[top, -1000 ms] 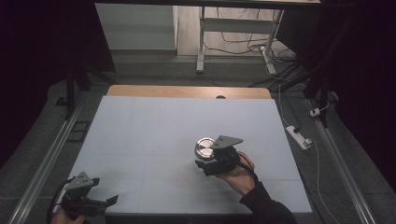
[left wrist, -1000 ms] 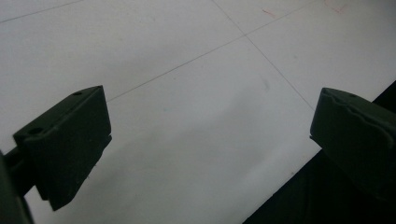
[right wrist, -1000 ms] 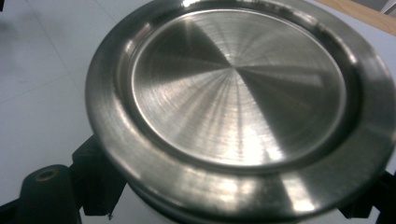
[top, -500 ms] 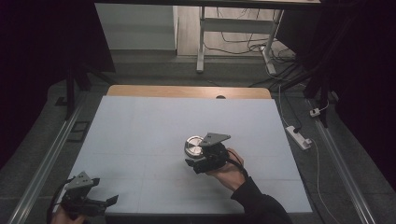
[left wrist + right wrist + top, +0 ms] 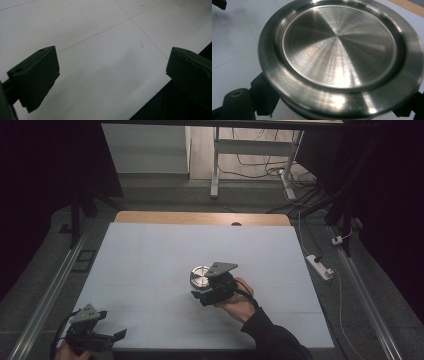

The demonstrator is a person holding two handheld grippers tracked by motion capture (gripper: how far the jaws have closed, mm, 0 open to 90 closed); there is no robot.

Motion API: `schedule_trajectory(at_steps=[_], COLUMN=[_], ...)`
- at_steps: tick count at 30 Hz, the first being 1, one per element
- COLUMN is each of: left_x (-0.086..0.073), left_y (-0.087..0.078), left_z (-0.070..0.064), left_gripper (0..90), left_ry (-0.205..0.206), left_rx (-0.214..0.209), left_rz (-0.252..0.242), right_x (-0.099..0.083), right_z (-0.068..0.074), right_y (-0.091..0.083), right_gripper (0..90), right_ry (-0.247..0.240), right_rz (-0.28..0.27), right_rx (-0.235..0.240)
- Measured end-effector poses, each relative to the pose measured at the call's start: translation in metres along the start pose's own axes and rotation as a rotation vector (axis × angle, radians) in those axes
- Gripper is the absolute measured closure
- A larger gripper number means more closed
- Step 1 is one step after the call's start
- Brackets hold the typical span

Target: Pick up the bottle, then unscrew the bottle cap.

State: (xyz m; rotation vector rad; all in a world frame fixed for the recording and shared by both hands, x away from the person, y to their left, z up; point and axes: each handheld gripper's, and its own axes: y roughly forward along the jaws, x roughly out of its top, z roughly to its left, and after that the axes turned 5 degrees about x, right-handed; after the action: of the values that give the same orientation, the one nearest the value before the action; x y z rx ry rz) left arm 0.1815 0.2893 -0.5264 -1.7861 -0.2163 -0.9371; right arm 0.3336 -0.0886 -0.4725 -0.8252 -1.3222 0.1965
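1. A round steel container (image 5: 199,277) with a closed metal lid (image 5: 339,47) sits near the middle of the white table (image 5: 150,255), slightly toward the near side.
2. What is inside it is hidden by the lid.
3. The right gripper (image 5: 209,289) is at the container's near right side; its jaws sit on either side of the body under the lid rim, closed against it.
4. The left gripper (image 5: 107,336) hangs at the near left corner of the table, well apart from the container, its jaws spread wide with nothing between them.
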Motion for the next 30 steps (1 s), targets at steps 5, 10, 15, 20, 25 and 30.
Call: schedule_trajectory(at_steps=[5,10,15,20,25,30], left_x=[0.000,0.000,0.002,0.007,0.019,0.033], left_y=[-0.001,-0.001,-0.002,-0.001,0.005,0.013], left_z=[-0.001,0.001,0.000,-0.003,-0.003,-0.007], left_gripper=[0.0,0.0,0.0,0.0,0.0,0.0], left_ry=[0.001,-0.003,0.007,0.045,0.072,0.114], left_rx=[0.002,-0.003,-0.026,-0.045,-0.118,-0.153], left_rz=[-0.004,-0.012,-0.026,-0.037,-0.067,-0.105], right_x=[0.001,0.000,0.000,0.002,0.002,0.001], right_z=[0.002,0.002,0.003,0.004,0.004,0.004], right_y=[0.001,0.002,0.001,-0.001,-0.001,-0.001], right_gripper=[15.1,15.1,15.1,15.1,15.1,15.1], right_ry=[-0.009,-0.013,-0.015,-0.018,-0.022,-0.025], right_rz=[0.003,0.004,0.004,-0.002,-0.002,-0.001], right_rx=[0.003,0.003,0.003,0.007,0.012,0.019])
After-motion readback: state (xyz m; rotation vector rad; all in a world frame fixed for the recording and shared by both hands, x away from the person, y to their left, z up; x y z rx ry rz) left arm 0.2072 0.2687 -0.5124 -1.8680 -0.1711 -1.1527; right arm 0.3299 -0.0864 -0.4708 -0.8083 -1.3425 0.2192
